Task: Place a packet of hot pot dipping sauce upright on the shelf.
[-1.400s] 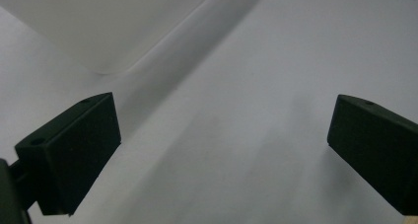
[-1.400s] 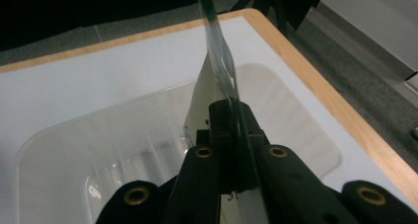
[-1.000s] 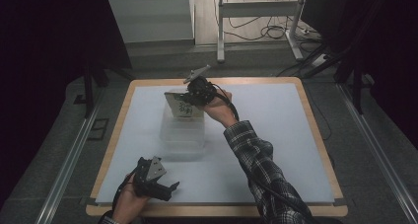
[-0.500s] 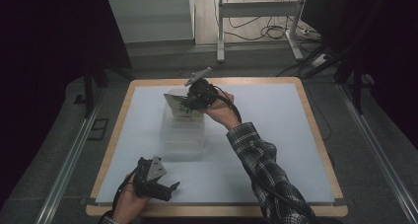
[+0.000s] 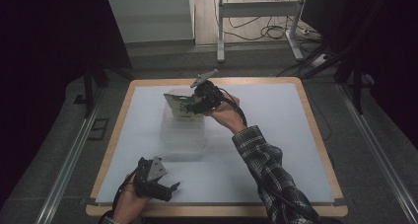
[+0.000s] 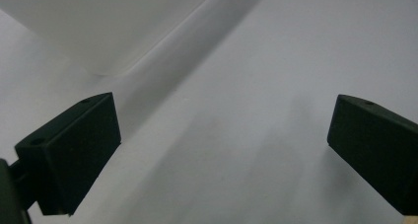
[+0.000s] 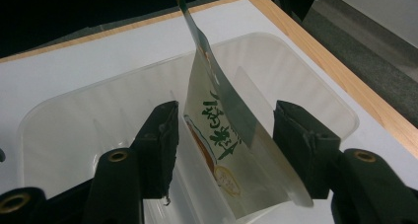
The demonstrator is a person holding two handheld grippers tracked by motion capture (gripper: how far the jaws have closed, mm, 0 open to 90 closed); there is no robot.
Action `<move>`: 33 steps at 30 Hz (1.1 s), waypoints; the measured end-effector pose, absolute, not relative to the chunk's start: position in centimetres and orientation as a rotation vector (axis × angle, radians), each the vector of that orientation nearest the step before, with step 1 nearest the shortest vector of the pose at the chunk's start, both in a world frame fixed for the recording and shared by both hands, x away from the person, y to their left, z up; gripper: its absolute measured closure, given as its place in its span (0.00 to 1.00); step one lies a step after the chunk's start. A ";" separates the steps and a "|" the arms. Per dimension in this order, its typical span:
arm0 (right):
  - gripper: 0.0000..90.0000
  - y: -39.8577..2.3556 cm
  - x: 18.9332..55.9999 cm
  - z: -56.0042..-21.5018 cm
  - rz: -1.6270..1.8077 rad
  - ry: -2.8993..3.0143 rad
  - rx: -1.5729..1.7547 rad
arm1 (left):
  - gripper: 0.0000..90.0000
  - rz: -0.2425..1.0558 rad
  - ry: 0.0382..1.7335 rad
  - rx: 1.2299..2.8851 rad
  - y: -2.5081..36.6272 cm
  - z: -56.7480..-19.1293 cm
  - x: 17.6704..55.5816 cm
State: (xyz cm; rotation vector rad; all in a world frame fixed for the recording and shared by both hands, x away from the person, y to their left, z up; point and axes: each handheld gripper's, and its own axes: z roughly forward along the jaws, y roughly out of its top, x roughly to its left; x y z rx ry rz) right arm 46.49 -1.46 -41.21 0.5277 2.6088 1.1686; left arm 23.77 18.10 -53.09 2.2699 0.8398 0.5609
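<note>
We see the right gripper (image 7: pixel 222 145) over the clear plastic tub (image 7: pixel 315 91), its jaws just opened, the printed packet (image 7: pixel 217 130) standing between them; whether a pad touches it we cannot tell. The packet's top is cut off. Our left gripper (image 6: pixel 222 150) gapes wide, empty, above the white mat (image 6: pixel 276 61).

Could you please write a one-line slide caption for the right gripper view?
Right claw, jaws just opened, straddles a printed pouch standing in a clear plastic tub.
</note>
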 end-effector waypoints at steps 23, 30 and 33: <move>0.30 -3.5 45.2 -40.8 1.203 2.586 0.554 | 0.00 0.555 0.843 2.258 18.0 -53.1 23.7; 0.23 -4.3 44.8 -40.9 1.217 2.587 0.560 | 0.00 0.556 0.842 2.260 18.0 -53.1 23.7; 0.21 -4.6 44.7 -41.0 1.226 2.589 0.561 | 0.00 0.558 0.838 2.268 18.0 -53.1 23.8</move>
